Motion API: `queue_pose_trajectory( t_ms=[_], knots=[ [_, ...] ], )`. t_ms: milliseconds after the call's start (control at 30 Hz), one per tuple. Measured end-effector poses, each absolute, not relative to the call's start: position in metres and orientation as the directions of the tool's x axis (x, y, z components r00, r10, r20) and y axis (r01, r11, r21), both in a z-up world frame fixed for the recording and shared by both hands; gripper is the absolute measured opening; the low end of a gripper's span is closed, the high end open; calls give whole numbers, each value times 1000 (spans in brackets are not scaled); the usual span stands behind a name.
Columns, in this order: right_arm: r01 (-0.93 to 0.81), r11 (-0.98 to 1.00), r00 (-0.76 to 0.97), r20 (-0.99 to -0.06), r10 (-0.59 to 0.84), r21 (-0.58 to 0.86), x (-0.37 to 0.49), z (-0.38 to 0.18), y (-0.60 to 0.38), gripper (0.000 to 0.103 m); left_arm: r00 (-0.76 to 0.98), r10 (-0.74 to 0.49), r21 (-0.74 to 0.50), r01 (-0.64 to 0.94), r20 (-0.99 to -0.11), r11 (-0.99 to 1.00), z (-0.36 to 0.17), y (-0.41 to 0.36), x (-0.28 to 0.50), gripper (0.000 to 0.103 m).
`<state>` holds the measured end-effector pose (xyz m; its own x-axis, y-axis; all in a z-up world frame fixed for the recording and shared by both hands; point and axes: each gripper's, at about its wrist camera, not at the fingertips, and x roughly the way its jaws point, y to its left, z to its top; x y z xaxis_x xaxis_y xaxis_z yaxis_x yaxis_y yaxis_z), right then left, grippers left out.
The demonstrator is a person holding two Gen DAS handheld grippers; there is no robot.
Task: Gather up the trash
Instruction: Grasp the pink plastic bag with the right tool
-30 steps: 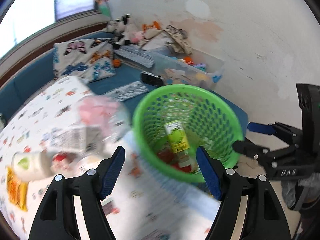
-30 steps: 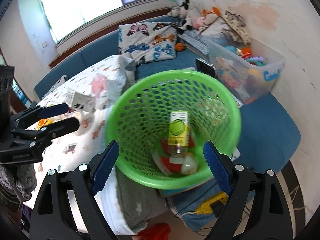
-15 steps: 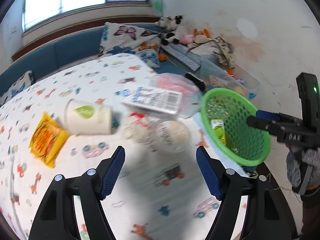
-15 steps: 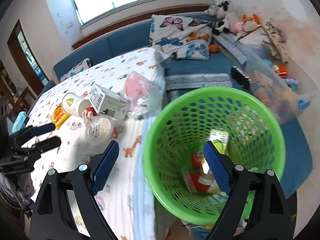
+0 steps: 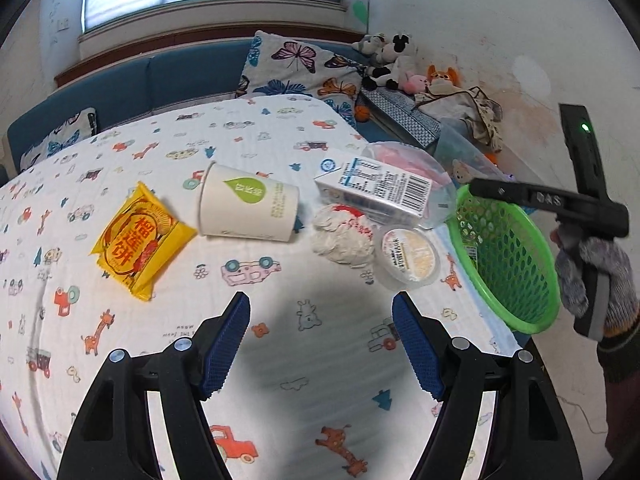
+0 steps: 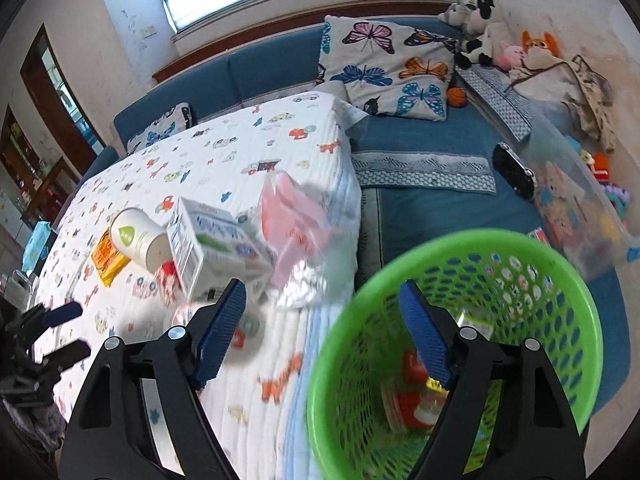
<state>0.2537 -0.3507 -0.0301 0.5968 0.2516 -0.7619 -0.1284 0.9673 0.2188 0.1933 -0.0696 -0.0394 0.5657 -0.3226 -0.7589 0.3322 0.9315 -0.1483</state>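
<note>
Presently, trash is lying on the animal-print tablecloth [image 5: 168,144] beside a blue sofa [image 6: 280,60]: paper cup [image 5: 248,208], carton [image 5: 376,192]. Left gripper [image 5: 320,344] is hovering open, empty; right gripper [image 6: 320,332] is closing on nothing beside the green basket [image 6: 560,264].

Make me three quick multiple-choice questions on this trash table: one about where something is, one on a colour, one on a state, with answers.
1. Where is the yellow snack packet?
A. left of the paper cup
B. in the basket
C. on the sofa

2. What colour is the basket?
A. red
B. green
C. blue

3. How does the paper cup stand?
A. upright
B. on its side
C. crushed flat

Answers: 1 A, it lies on the tablecloth beside the cup; 2 B, its mesh is green; 3 B, its side rests on the cloth.
</note>
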Motion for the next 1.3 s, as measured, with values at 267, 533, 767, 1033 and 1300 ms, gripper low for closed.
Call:
queue_pose_trajectory(
  t_ms=[267, 533, 767, 1033, 1300],
  knots=[
    [-164, 963, 564, -781, 269, 213, 296, -43, -336, 75, 562, -317, -159, 311, -764, 937, -42, -60, 195, 71],
    [-177, 955, 520, -801, 297, 239, 323, -60, -328, 75, 558, -312, -170, 292, -769, 941, -44, -50, 200, 71],
    [-187, 948, 490, -812, 317, 257, 329, -70, -328, 73, 547, -313, -181, 283, -776, 942, -47, -50, 209, 71],
    [-193, 949, 485, -817, 312, 248, 322, -79, -329, 67, 547, -326, -185, 297, -771, 937, -40, -62, 222, 71],
    [-193, 955, 530, -796, 293, 224, 307, -69, -329, 51, 538, -350, -206, 310, -767, 928, -24, -86, 245, 71]
  ],
)
